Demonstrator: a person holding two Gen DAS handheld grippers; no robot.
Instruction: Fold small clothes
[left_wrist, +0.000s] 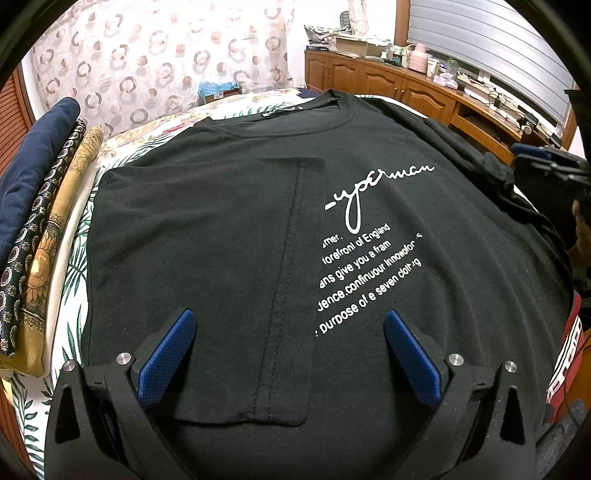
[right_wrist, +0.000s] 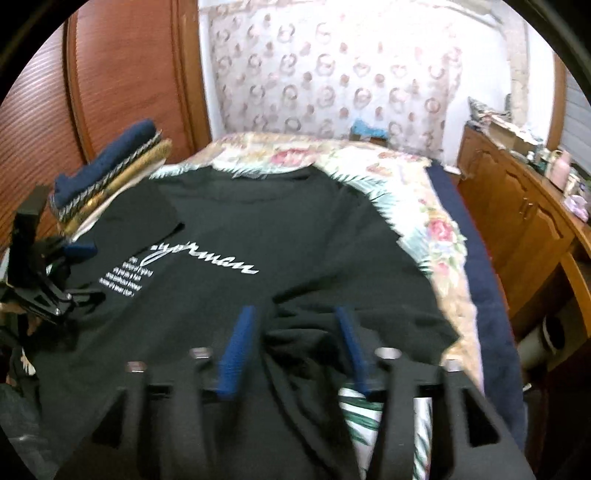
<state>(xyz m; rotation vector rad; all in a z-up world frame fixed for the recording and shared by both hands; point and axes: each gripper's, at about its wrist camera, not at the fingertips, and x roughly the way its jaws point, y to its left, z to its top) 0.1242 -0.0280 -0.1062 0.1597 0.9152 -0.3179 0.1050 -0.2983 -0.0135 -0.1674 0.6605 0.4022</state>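
- Black t-shirt is laid flat on the bed, print side up, collar toward the far curtain; white script & small text lines are seen on the chest.
- One side of the shirt is already folded inward: a sleeve panel w/ stitched hem lies over the front, covering the start of the print.
- Left tongs are spread wide, held just above the lower part of the shirt; nothing is pinched, and the blue pads sit either side of the folded panel's hem.
- Right tongs are parted, pads not pressed on anything; rumpled black fabric at the shirt's other edge lies betw. the blue pads. Pic is motion-blurred, so contact w/ the cloth can't be told.
- Bedspread is a floral/leaf print; a navy layer shows along the bed's far side edge.
- Stack of folded clothes is set at the bed's edge beside the shirt: navy piece, dark patterned piece, mustard patterned piece, side by side.
- Wooden cabinet runs along the wall; its top is crowded w/ an open cardboard box (contents not readable), a pink jug, jars & misc. items.
- Louvred wooden wardrobe door is seen behind the stack.
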